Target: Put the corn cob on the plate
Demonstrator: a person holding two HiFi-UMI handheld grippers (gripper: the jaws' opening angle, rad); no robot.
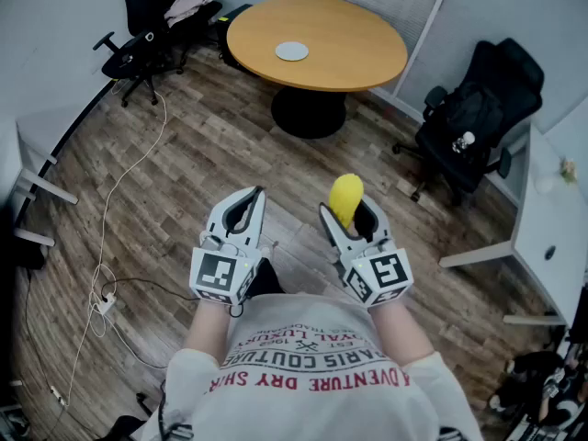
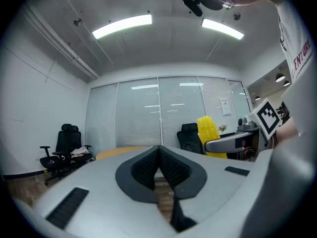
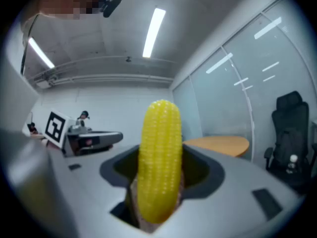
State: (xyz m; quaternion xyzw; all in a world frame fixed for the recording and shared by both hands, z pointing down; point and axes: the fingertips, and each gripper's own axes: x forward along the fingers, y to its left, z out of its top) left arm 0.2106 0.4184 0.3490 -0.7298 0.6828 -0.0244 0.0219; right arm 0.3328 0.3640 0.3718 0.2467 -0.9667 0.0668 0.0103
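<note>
A yellow corn cob (image 1: 345, 197) stands upright between the jaws of my right gripper (image 1: 351, 219), which is shut on it. The right gripper view has the corn cob (image 3: 158, 160) filling the centre, clamped between the dark pads. My left gripper (image 1: 244, 211) is held level beside it, to the left, shut with nothing in it; its pads (image 2: 159, 170) meet in the left gripper view, where the corn cob (image 2: 208, 131) shows at the right. A small white plate (image 1: 292, 51) lies on the round wooden table (image 1: 349, 49) far ahead.
Black office chairs stand at the back left (image 1: 147, 39) and at the right (image 1: 473, 118). A white cable (image 1: 119, 191) trails across the wood floor on the left. White desk edges (image 1: 551, 219) border the right side.
</note>
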